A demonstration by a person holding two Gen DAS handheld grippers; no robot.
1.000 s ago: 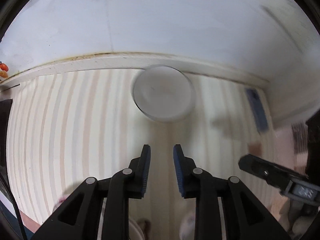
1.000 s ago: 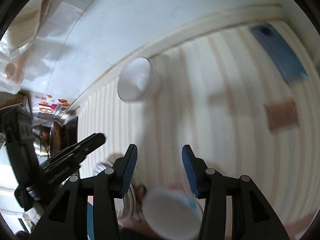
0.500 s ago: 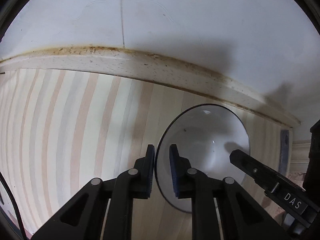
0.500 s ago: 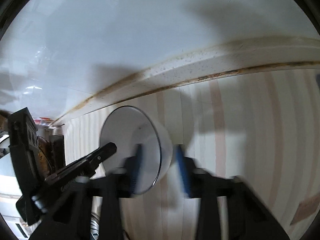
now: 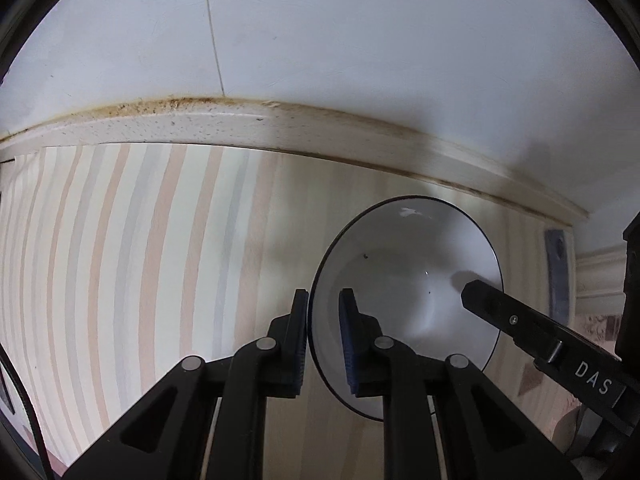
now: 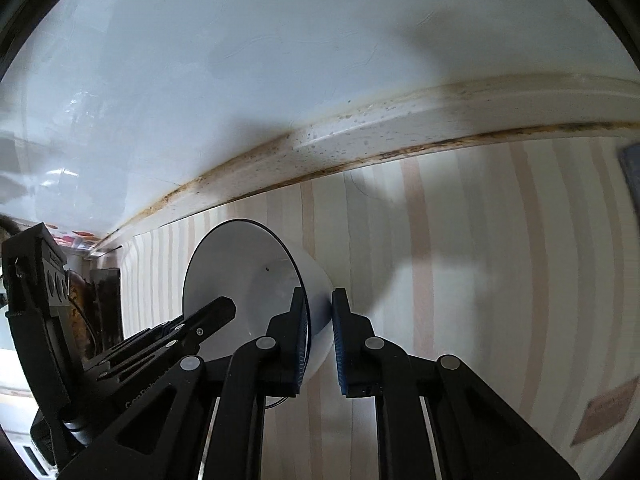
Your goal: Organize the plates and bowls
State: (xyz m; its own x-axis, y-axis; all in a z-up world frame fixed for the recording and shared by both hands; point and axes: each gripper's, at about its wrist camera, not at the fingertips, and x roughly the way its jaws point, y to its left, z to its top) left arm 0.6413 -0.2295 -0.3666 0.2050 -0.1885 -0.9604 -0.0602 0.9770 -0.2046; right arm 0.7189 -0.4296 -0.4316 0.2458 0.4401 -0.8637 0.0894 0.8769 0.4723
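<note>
— Bowl (image 5: 404, 280) first: where does it sit against my jaws?

— White bowl with a dark rim, on the striped counter (image 5: 140, 260) near the back ledge (image 5: 280, 128). My left gripper (image 5: 323, 340) straddles its left rim, one pad outside the wall, one inside. My right gripper (image 6: 320, 336) straddles the opposite rim the same way. Being round, the bowl has no long axis; what matters is that the rim runs between each pair of pads.

— Closed on it?

— Both narrowed around the wall. The right looks pinched on it; on the left I see a sliver of gap at the inner pad, so I cannot tell whether that side is bearing.

— Which hand is nearer?

— Neither; both are at the rim.

— Against a second ago?

— Then the bowl lay well ahead of wide-open fingers. Half a second ago the left was already astride the rim and the right was just arriving, blurred.
</note>
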